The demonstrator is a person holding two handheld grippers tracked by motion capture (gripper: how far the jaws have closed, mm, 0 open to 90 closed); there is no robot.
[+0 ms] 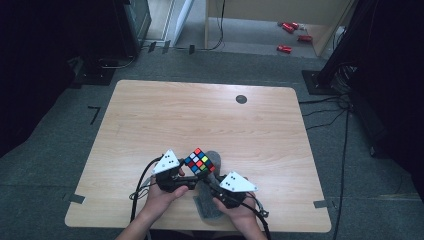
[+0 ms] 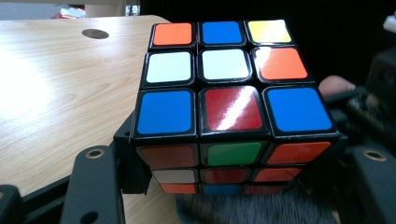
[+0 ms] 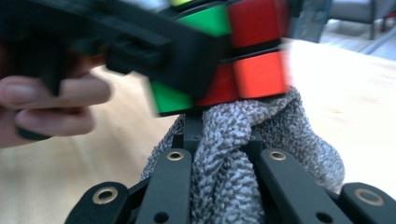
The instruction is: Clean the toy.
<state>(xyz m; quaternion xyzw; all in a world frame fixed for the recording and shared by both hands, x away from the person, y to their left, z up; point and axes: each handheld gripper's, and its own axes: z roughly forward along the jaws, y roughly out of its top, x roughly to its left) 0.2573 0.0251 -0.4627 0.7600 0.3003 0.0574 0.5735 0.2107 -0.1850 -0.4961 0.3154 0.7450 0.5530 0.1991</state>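
A person stands at the near edge of the wooden table and holds a gripper in each hand. The left gripper is closed on a scrambled puzzle cube, which it keeps lifted a little above the table top, near the front edge and about in the middle between the two sides. In the left gripper view the cube sits between the two black jaws, one at each side of it, and its top face shows orange, blue, yellow, white and red squares. The left hand wraps the handle from below.

The right gripper is closed on a grey knitted cloth. In the right gripper view the cloth is pinched between the two jaws, and its upper fold touches the underside of the cube, just below the red and green squares. The picture there is blurred, so the exact contact place I cannot tell. The fingers of the left hand show at the left of that view, behind the other gripper. The rest of the cloth hangs down to the table between the two hands. A dark round spot is in the table far from the person.
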